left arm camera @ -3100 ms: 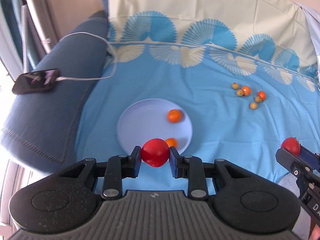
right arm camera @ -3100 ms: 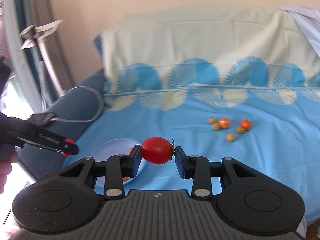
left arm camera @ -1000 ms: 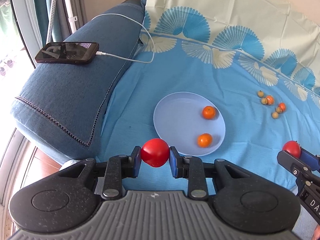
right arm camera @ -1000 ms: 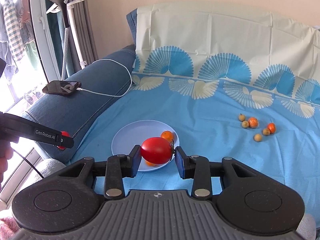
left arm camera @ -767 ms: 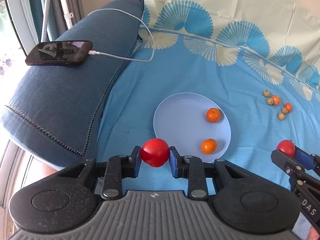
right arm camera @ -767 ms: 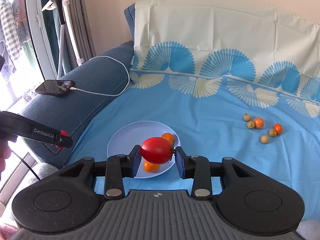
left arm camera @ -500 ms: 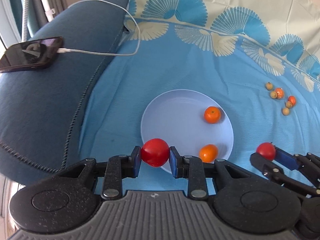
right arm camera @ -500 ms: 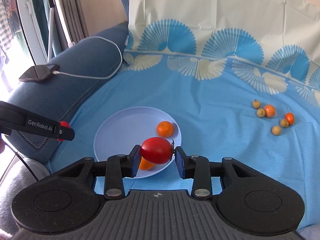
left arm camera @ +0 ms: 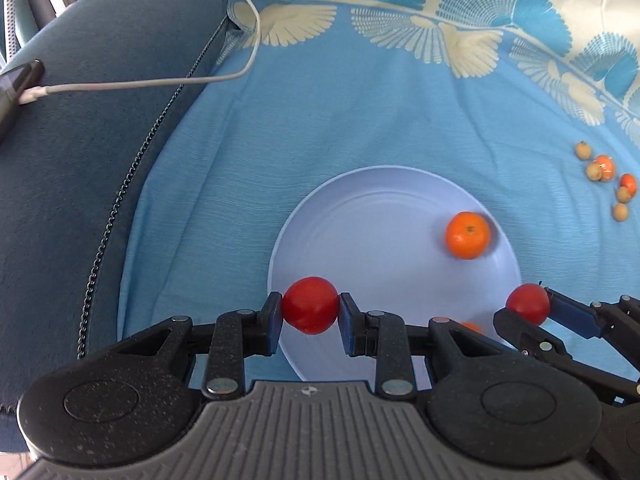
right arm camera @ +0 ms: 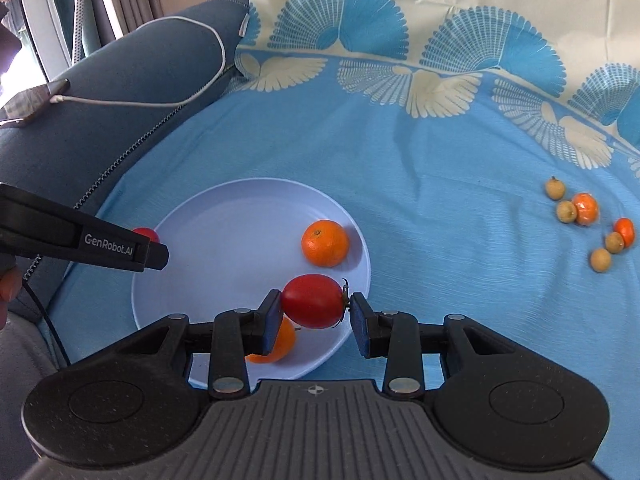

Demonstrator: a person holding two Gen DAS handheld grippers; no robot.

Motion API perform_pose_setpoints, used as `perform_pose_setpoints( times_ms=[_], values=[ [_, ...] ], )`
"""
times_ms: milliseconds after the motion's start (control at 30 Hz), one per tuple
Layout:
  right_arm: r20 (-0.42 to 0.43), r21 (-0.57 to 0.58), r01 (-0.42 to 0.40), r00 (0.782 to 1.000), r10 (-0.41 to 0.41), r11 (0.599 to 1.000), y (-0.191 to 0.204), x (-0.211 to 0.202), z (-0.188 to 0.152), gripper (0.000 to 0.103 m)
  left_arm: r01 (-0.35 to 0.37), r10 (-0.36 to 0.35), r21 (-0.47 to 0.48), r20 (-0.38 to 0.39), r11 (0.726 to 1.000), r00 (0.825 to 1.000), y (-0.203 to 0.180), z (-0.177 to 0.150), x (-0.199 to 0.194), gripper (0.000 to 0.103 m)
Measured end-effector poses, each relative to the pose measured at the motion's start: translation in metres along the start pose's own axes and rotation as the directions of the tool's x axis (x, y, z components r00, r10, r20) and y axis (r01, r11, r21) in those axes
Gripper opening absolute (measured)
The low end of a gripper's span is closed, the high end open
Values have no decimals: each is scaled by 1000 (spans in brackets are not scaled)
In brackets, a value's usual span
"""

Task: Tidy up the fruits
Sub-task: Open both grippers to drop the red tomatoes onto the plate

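My left gripper (left arm camera: 311,311) is shut on a red tomato (left arm camera: 311,305) and holds it over the near left rim of the pale blue plate (left arm camera: 360,216). My right gripper (right arm camera: 313,307) is shut on a second red tomato (right arm camera: 313,301) above the plate's (right arm camera: 224,216) near right part. It shows in the left wrist view (left arm camera: 527,304) at the right. One orange (right arm camera: 325,242) lies on the plate. A second orange (right arm camera: 276,346) is partly hidden behind my right fingers. The left gripper appears in the right wrist view (right arm camera: 146,246) at the left.
Several small fruits, oranges and brownish ones (right arm camera: 588,216), lie on the blue patterned sheet at the right. A dark blue sofa arm (left arm camera: 80,120) lies to the left with a phone (right arm camera: 28,106) and a white cable (left arm camera: 160,82) on it.
Both grippers have moved forward and down toward the plate, each still holding its tomato. The plate now looks larger and closer, and the right gripper has come nearer to the left one.
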State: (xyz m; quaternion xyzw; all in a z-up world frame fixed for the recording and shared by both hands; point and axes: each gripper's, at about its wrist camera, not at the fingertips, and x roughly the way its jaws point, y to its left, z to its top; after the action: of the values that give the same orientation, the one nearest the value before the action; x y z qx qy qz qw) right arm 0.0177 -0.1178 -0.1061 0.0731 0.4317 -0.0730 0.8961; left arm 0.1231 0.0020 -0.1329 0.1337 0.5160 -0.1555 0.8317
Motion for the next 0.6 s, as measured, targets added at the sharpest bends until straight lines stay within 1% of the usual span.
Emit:
perform_pose_setpoints(
  times_ms=[100,133,167,200,233,267,300,367,400,467,600],
  values=[
    [-14,-11,-4,1000,4,1000,2,11,3,40,-9,9,15,-2,1000,1000,0,4,9,33],
    [-18,-15,-11,1000,11,1000,3,14,5,40,-9,9,24,7,1000,1000,1,6,9,36],
    [-19,-18,-16,1000,15,1000,4,15,6,44,-15,15,26,22,1000,1000,2,7,6,53],
    [-12,-19,-19,1000,19,1000,4,16,9,55,-21,20,22,44,1000,999,4,9,1,81],
    [-3,-22,-23,1000,23,999,5,15,12,60,-24,23,11,74,1000,997,7,9,-6,93],
    [12,-26,-28,1000,28,999,5,11,15,67,-25,25,-4,108,1000,994,10,9,-15,103],
    [25,-31,-27,999,28,999,6,7,18,75,-21,23,-16,138,1000,990,13,8,-25,102],
    [48,-34,-8,999,10,999,7,-6,21,83,-14,16,-15,158,1000,987,16,4,-42,102],
    [58,-28,-3,998,4,1000,7,-16,22,87,-25,28,-19,162,999,986,17,0,-50,102],
    [66,-11,-10,998,11,1000,8,-35,18,91,-42,46,-31,169,999,985,19,-11,-65,102],
    [89,9,-7,996,7,1000,17,-79,0,98,-38,50,-79,151,996,987,25,-37,-96,102]
  ],
)
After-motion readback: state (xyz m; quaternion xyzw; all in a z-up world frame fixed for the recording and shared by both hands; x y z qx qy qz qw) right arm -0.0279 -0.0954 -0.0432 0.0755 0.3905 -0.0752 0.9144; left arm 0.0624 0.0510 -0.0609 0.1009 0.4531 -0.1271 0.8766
